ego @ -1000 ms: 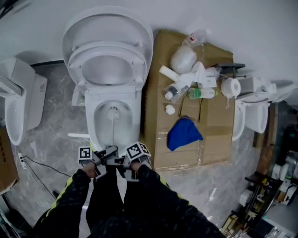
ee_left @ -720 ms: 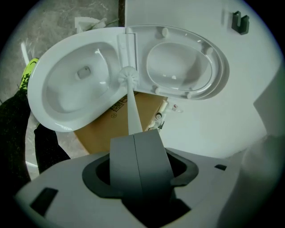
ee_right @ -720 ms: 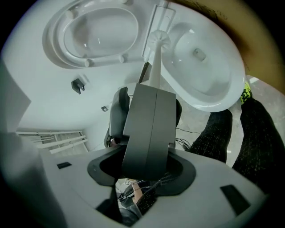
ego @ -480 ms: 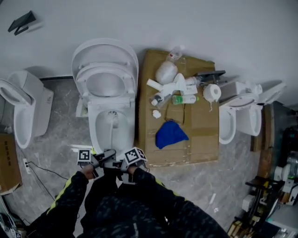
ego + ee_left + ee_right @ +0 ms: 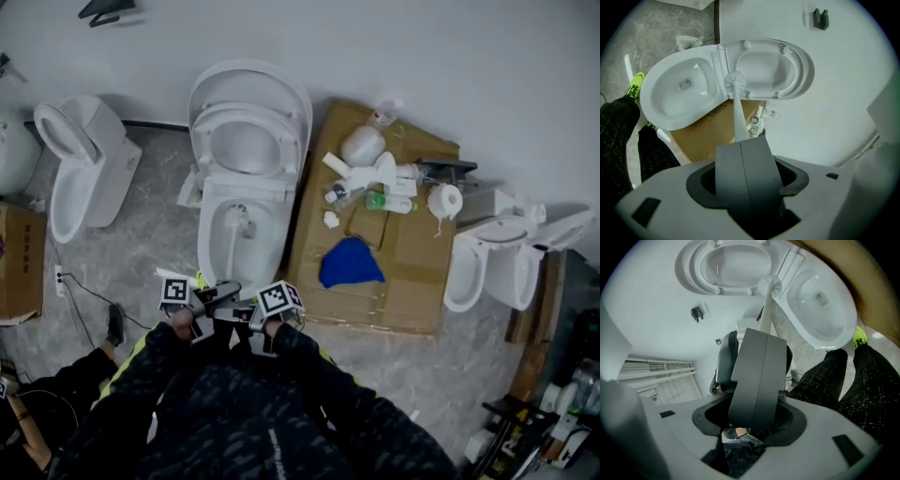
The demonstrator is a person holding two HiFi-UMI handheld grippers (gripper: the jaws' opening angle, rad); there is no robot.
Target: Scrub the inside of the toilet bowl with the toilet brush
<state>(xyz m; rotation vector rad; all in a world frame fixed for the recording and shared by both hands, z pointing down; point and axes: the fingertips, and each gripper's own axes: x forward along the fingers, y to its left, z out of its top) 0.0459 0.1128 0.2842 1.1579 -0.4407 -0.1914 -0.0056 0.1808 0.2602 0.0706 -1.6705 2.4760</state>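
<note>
Head view: the white long-handled toilet brush [image 5: 239, 223] lies along the 6-to-12 o'clock line. Its bristle head points to 12, inside the white ceramic toilet bowl [image 5: 206, 242]. The left gripper [image 5: 221, 292] and right gripper [image 5: 246, 316] sit side by side at its 6 o'clock end.

Left gripper view: the jaws are pressed together on the handle, which runs up toward 12.

Right gripper view: the jaws are likewise clamped on the handle.

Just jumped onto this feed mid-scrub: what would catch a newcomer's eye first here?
The white toilet stands in the middle of the head view, seat and lid up, with the toilet brush reaching into the back of its bowl. Both the left gripper and the right gripper are shut on its handle. Right of the toilet, a cardboard sheet carries a blue cloth and a jumble of bottles.
</note>
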